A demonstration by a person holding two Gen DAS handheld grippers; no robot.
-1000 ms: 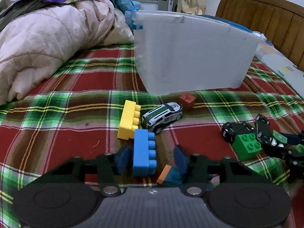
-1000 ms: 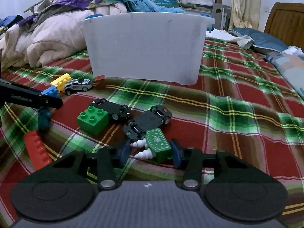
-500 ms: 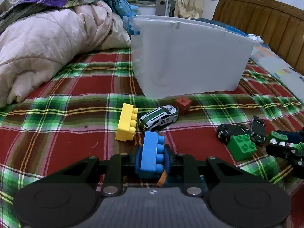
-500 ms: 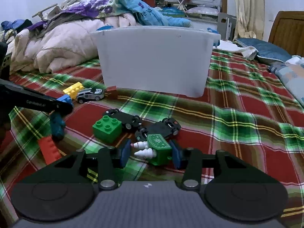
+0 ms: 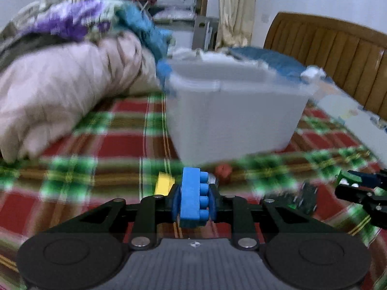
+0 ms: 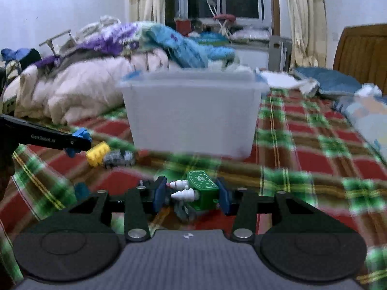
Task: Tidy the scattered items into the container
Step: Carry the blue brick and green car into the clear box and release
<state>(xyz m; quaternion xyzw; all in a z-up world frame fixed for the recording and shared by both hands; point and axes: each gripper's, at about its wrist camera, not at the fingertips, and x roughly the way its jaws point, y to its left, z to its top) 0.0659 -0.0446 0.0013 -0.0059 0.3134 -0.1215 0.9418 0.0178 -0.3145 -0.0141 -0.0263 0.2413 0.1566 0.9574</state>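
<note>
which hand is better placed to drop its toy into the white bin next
Roughly even, slightly the left. The left gripper clamps the blue brick facing the white bin; the right gripper grips the green toy, its bin view looking farther.

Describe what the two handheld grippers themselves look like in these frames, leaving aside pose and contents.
Both match: the left gripper and right gripper have black linkage arms with silver round fasteners, blue finger pads, two round black discs flanking a grey ribbed body, and a small white mark at its centre. From the right wrist view, the left one's side carries white "GenRobot.AI" lettering. No cables or sleeves show.
</note>
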